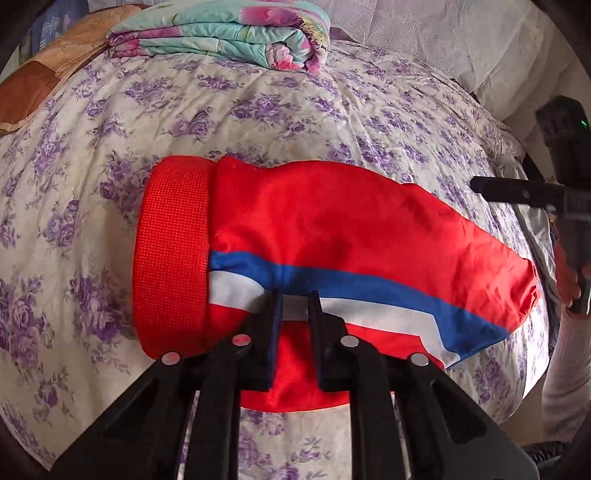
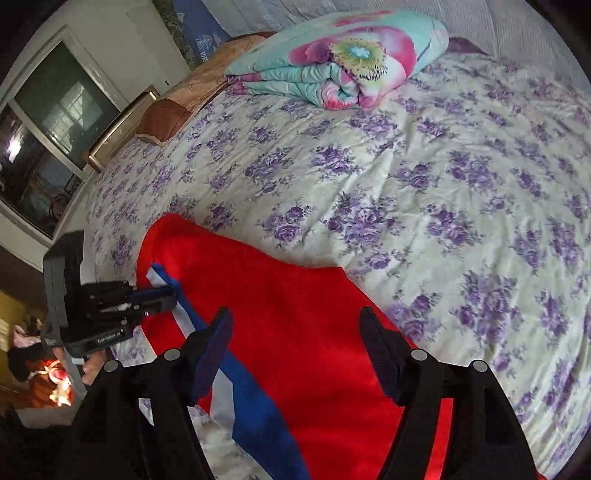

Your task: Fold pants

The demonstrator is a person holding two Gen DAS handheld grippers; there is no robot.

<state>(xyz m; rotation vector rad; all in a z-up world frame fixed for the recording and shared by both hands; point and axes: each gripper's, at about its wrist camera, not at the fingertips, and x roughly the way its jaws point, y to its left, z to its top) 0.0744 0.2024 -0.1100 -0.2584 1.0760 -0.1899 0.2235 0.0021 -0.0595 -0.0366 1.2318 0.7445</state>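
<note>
Red pants (image 1: pixel 332 236), folded, on floral bedsheet (image 1: pixel 92 155).
Left gripper (image 1: pixel 295 301) was nearly closed beside the near edge; right gripper (image 2: pixel 295 317) was held wide open above, gripping nothing.

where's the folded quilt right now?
The folded quilt sits at the far end of the bed, top centre in both views, beyond the red pants, with a brown pillow to its left.
</note>
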